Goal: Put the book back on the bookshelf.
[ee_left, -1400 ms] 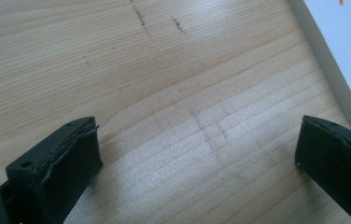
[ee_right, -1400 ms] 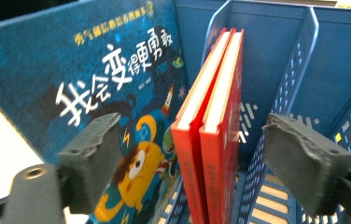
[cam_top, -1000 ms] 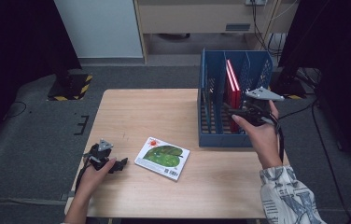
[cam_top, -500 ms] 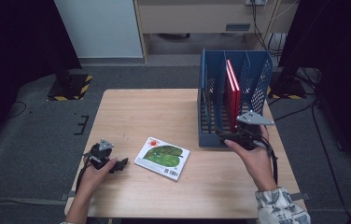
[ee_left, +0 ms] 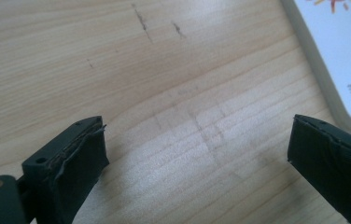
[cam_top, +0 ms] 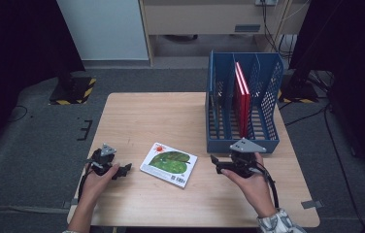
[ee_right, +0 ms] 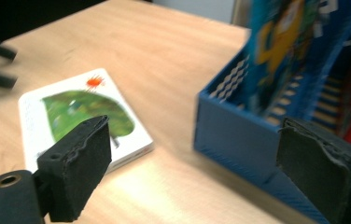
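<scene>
- Wooden table (cam_top: 171, 116): green book (cam_top: 168, 164) lies flat beside blue rack (cam_top: 242, 143).
- Right gripper (cam_top: 215, 163) has dropped from the rack toward the book, jaws spread, just narrowing, nothing between.
- Left gripper (cam_top: 124, 168) waits, spread, empty, likewise narrowing.

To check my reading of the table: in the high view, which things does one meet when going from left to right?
Left gripper → picture book lying flat → right gripper → blue file rack, with red books standing inside.
</scene>
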Available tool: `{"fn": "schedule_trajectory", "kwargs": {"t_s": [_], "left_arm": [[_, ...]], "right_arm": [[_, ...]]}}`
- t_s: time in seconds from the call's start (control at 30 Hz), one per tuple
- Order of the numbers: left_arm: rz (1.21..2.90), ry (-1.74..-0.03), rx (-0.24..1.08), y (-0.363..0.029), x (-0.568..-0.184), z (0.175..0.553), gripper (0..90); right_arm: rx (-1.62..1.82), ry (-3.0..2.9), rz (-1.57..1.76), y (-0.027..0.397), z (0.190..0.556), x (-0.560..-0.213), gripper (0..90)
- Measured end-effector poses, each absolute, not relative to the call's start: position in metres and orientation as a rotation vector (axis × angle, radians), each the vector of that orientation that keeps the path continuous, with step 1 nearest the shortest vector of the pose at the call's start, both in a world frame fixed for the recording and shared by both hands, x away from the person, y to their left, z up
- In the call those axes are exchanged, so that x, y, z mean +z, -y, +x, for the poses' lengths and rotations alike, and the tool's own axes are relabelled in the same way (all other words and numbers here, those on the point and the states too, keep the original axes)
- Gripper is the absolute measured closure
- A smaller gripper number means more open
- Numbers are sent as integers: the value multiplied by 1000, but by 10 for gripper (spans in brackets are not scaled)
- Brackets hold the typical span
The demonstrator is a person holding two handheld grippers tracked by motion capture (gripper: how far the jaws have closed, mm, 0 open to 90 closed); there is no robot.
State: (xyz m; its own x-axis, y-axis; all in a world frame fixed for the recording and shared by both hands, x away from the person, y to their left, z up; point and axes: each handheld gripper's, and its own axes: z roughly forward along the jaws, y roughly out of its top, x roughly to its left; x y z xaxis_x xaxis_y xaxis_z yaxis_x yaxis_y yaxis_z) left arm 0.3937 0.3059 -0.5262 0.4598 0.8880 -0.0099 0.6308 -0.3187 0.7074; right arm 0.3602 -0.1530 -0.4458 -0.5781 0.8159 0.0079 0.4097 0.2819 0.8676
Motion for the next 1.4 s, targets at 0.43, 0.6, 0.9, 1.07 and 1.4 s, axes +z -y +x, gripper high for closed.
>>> {"fn": "schedule_trajectory", "kwargs": {"t_s": [0.43, 0.6, 0.9, 1.07, 1.4], "left_arm": [[1939, -1173, 500, -292, -509, 386, 80], [1974, -1130, 496, -277, -508, 385, 102], [2062, -1067, 466, -242, -518, 390, 114], [2054, -1070, 420, -239, -522, 395, 140], [2088, -1058, 358, -232, -528, 398, 182]], "right_arm": [[1168, -2316, 954, 94, 336, -479, 168], [1184, -2363, 967, 85, 337, -487, 186], [1181, -2414, 1006, 81, 341, -498, 165], [1183, -2439, 1017, 77, 343, -505, 164], [1143, -2494, 1005, 65, 341, -516, 145]]}}
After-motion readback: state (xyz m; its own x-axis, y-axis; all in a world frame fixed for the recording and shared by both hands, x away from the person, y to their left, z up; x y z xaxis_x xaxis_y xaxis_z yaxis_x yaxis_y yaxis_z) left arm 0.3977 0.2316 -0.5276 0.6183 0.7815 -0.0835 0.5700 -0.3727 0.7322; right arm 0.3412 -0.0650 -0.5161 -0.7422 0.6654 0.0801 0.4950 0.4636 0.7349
